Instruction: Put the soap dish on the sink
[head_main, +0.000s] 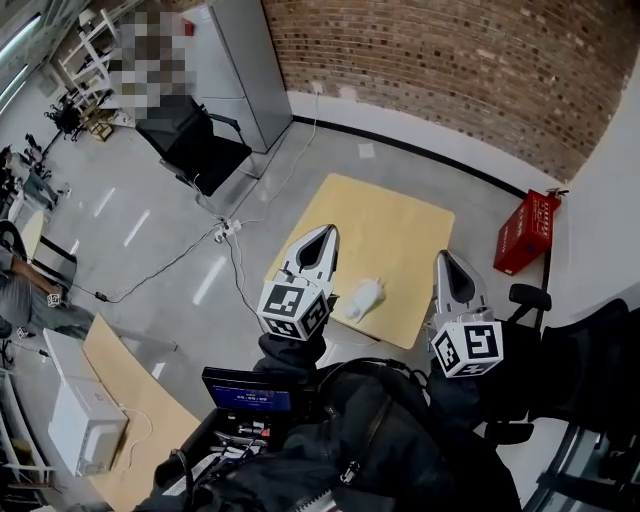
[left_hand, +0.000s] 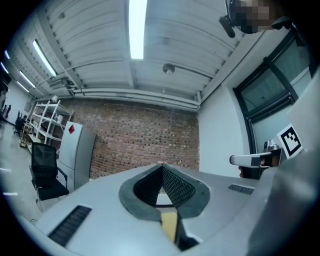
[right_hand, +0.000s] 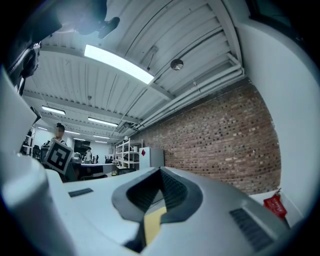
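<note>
Jaws closed (empty) on left gripper (head_main: 326, 236) and right gripper (head_main: 444, 260); soap dish (head_main: 365, 297) on table (head_main: 400, 235).

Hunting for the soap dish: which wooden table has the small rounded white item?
The square table nearer the brick wall; the white item lies near its front edge. The lower-left table carries a white box.

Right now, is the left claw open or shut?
Shut: the left claw has its jaws meeting at the tips, with nothing between them.
</note>
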